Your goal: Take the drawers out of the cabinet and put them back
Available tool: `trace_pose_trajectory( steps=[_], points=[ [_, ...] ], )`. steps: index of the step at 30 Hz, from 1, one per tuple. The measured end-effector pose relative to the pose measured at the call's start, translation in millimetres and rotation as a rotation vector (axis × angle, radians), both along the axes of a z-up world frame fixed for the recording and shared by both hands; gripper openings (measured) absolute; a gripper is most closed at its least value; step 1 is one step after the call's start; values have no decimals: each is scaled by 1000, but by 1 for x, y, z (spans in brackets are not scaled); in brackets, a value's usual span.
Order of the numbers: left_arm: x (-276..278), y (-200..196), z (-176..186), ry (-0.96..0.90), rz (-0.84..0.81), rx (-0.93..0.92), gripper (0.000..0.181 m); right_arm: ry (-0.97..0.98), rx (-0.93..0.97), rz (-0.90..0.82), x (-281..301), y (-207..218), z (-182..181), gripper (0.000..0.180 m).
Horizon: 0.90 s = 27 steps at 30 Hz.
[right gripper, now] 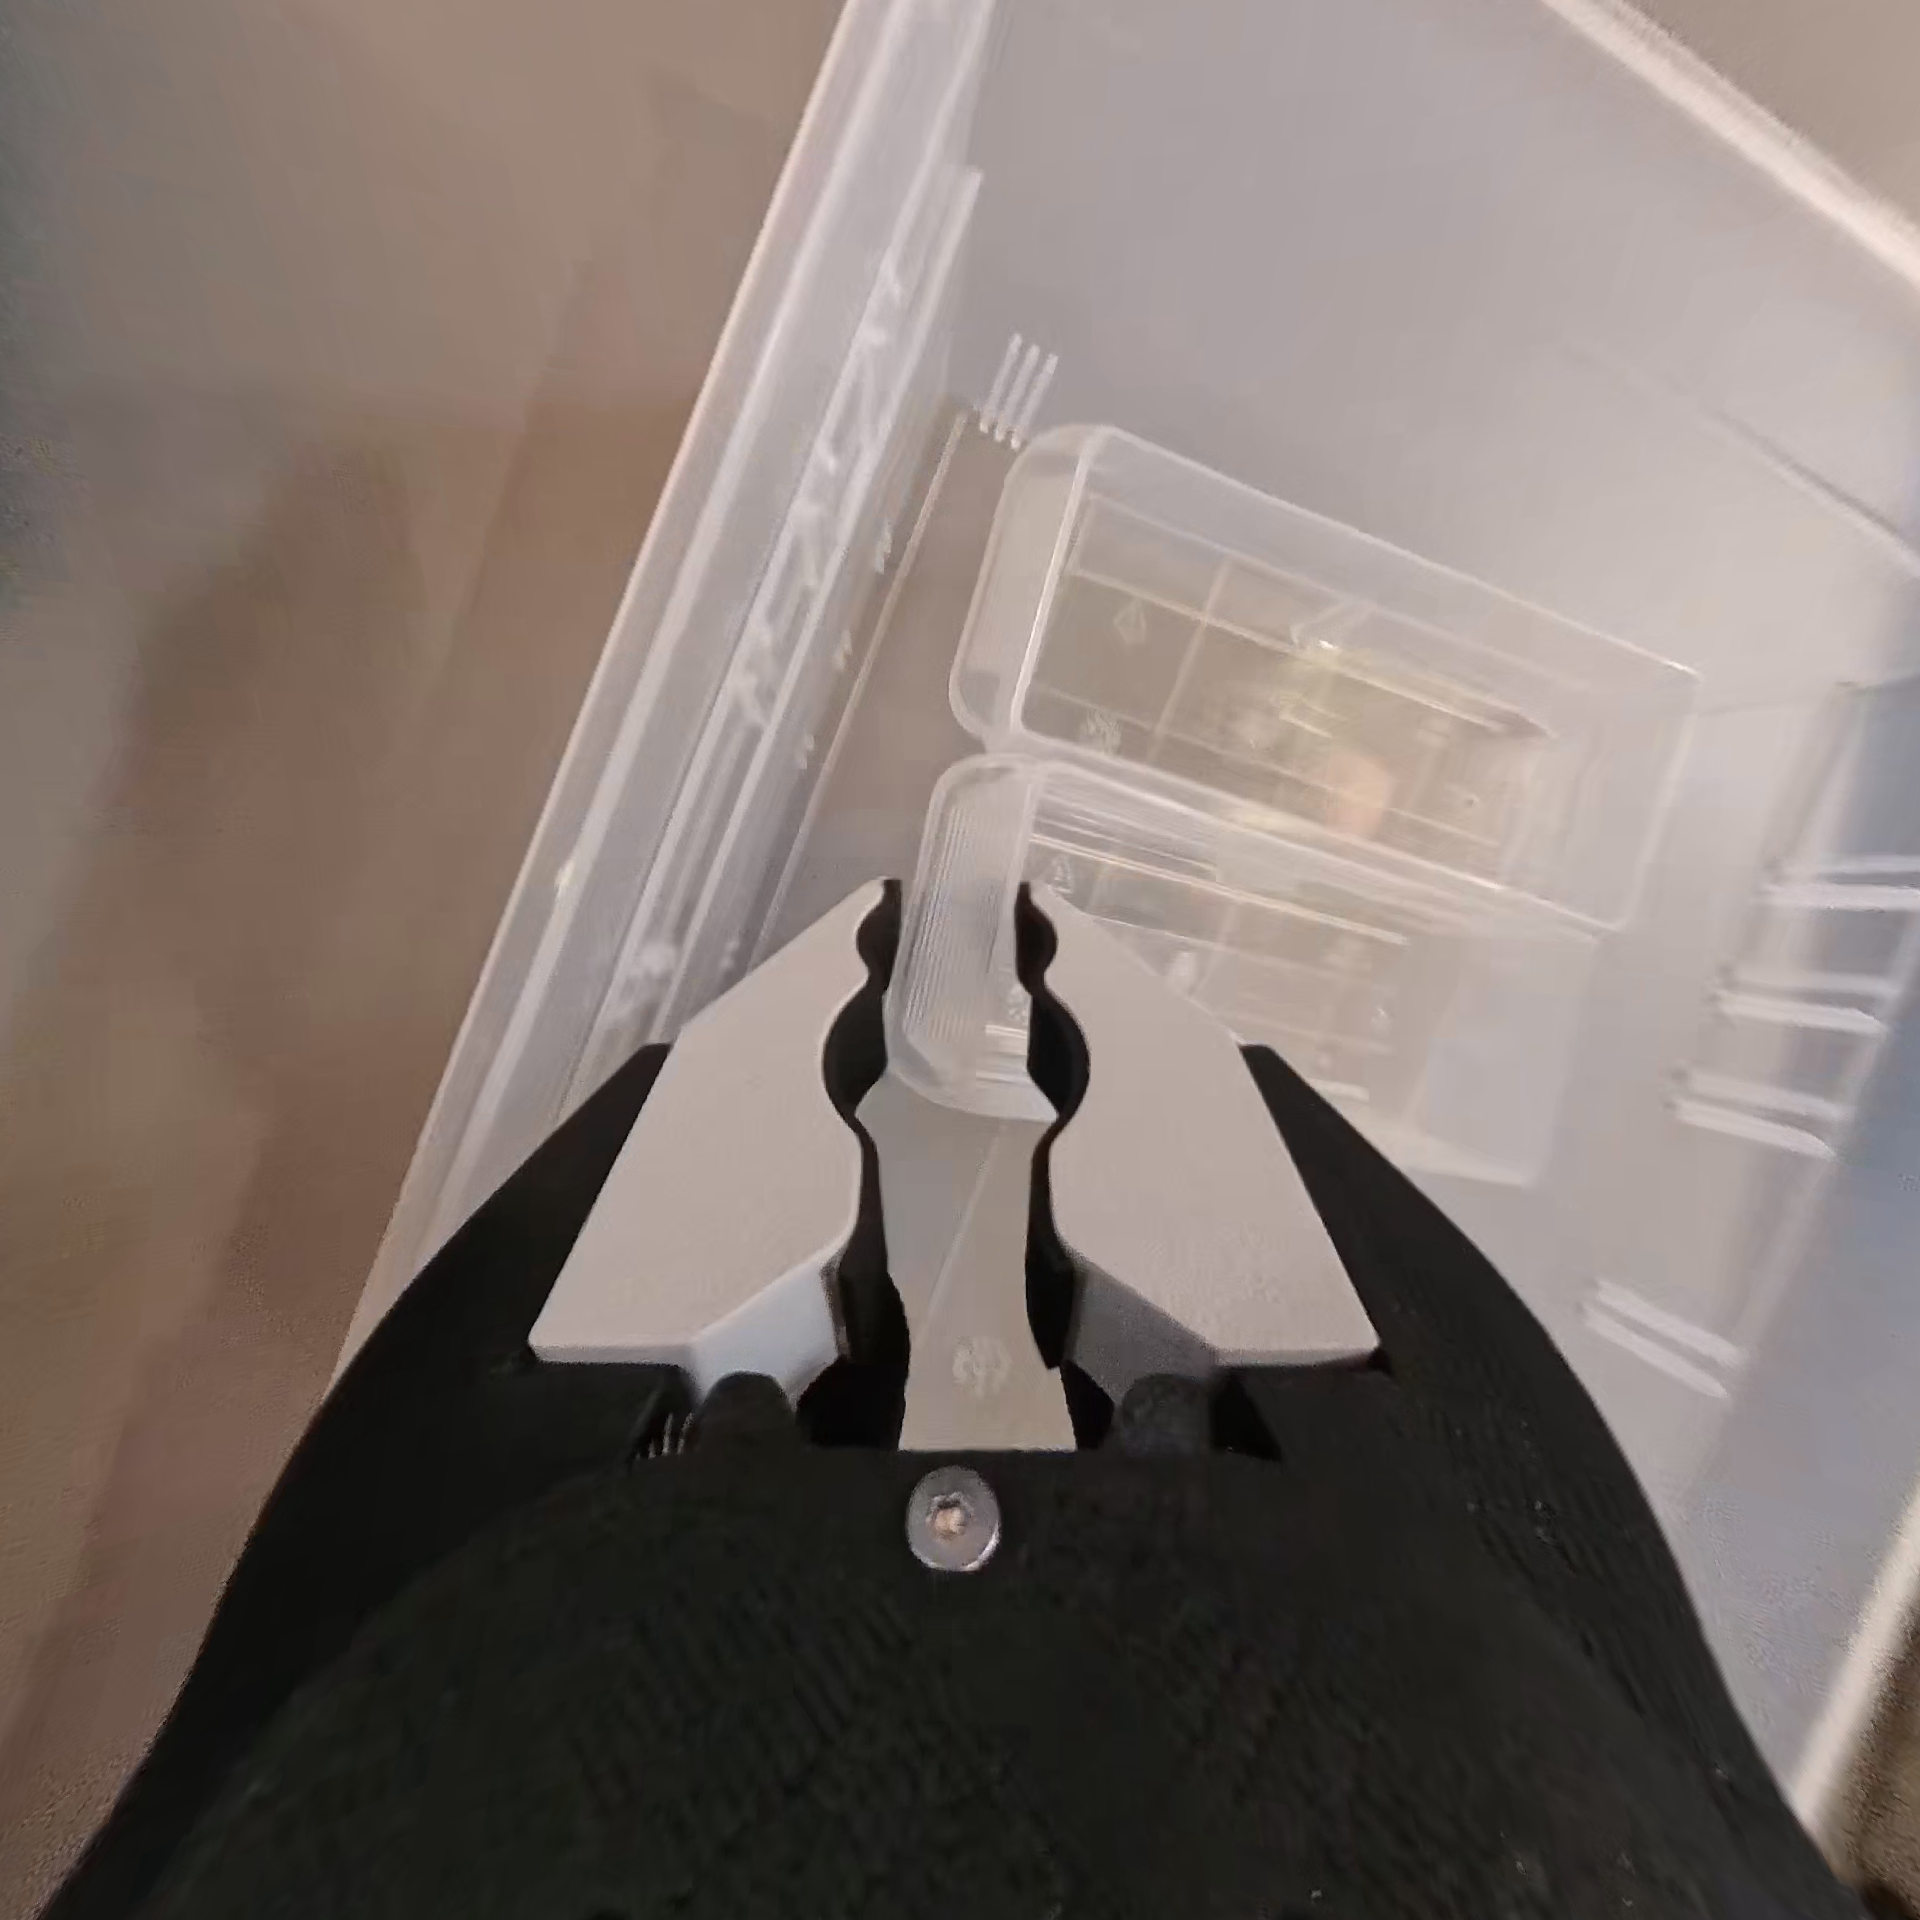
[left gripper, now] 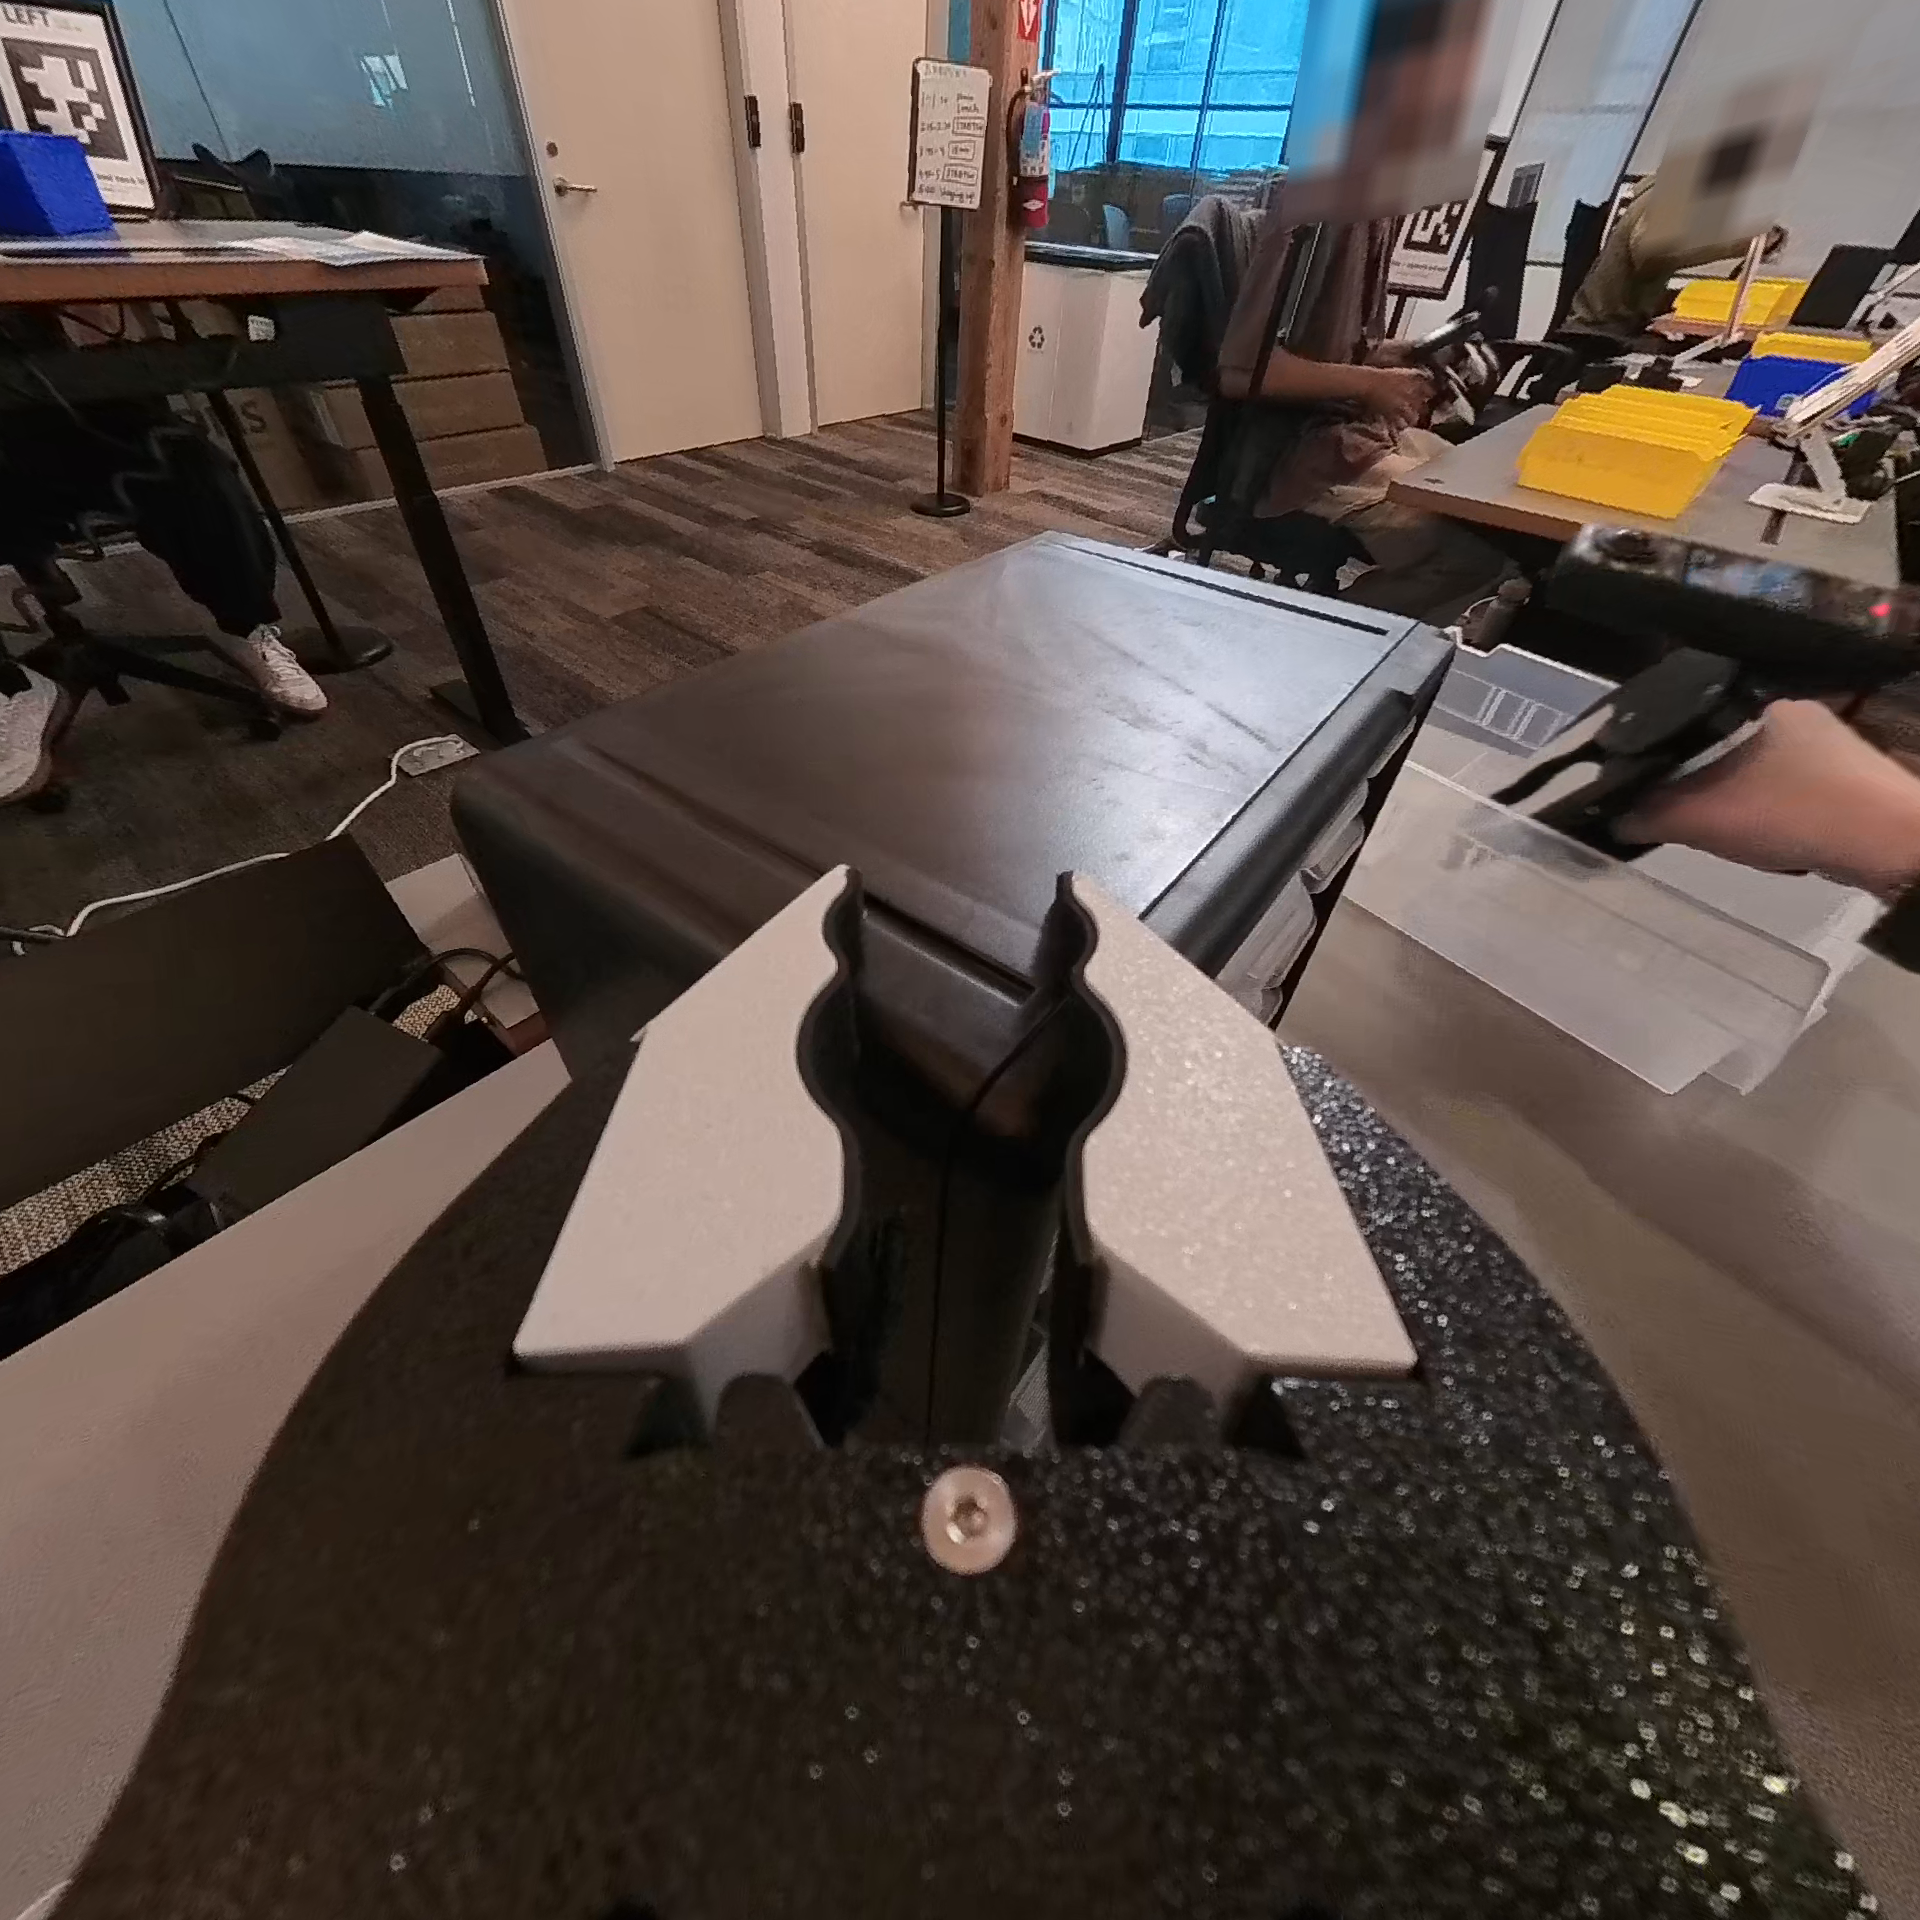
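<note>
Removal step under way. Left claw (left gripper: 961, 914) was clamped on the near top edge of the black cabinet (left gripper: 997, 727), bracing it. Right claw (right gripper: 956, 914) gripped the handle (right gripper: 951, 956) of a clear drawer (right gripper: 1351, 416), drawn out beside the cabinet, above the tabletop (left gripper: 1558, 1195). Next likely needs lowering it flat.

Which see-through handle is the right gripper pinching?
The lower clear plastic drawer handle, between the right gripper fingers; the upper clear handle sits free above it.
</note>
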<state>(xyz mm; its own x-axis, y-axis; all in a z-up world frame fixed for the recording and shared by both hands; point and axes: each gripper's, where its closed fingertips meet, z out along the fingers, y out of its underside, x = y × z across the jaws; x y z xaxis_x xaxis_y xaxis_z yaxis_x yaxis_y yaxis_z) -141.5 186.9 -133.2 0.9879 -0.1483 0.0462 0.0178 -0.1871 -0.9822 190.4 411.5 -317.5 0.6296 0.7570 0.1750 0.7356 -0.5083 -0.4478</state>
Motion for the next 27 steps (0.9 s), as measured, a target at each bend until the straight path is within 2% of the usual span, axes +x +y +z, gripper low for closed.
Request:
trace_pose_trajectory(
  steps=[3, 4, 6, 8, 11, 13, 15, 18, 21, 24, 27],
  points=[
    [0, 0, 0, 0, 0, 0, 34, 119, -30, 19, -18, 9, -7, 35],
    [0, 0, 0, 0, 0, 0, 34, 163, -30, 20, -23, 11, -6, 36],
    [0, 0, 0, 0, 0, 0, 34, 226, 8, 4, -23, 17, 5, 51],
    [0, 0, 0, 0, 0, 1, 34, 287, 100, -24, -17, 20, 31, 64],
    [0, 0, 0, -1, 1, 1, 34, 391, 335, 9, -18, 4, 96, 75],
    [0, 0, 0, 0, 1, 1, 34, 466, 511, 146, -41, -31, 137, 73],
    [0, 0, 0, -1, 1, 1, 34, 457, 667, 345, -77, -77, 156, 71],
    [0, 0, 0, 1, 2, 0, 34, 298, 870, 669, -137, -144, 139, 61],
    [0, 0, 0, 2, 4, 0, 34, 22, 1126, 888, -180, -176, 103, 48],
    [0, 0, 0, 2, 4, -1, 34, -168, 1382, 1014, -209, -192, 85, 35],
    [0, 0, 0, 2, 3, -1, 35, -230, 1451, 1068, -227, -193, 68, 32]
  ],
)
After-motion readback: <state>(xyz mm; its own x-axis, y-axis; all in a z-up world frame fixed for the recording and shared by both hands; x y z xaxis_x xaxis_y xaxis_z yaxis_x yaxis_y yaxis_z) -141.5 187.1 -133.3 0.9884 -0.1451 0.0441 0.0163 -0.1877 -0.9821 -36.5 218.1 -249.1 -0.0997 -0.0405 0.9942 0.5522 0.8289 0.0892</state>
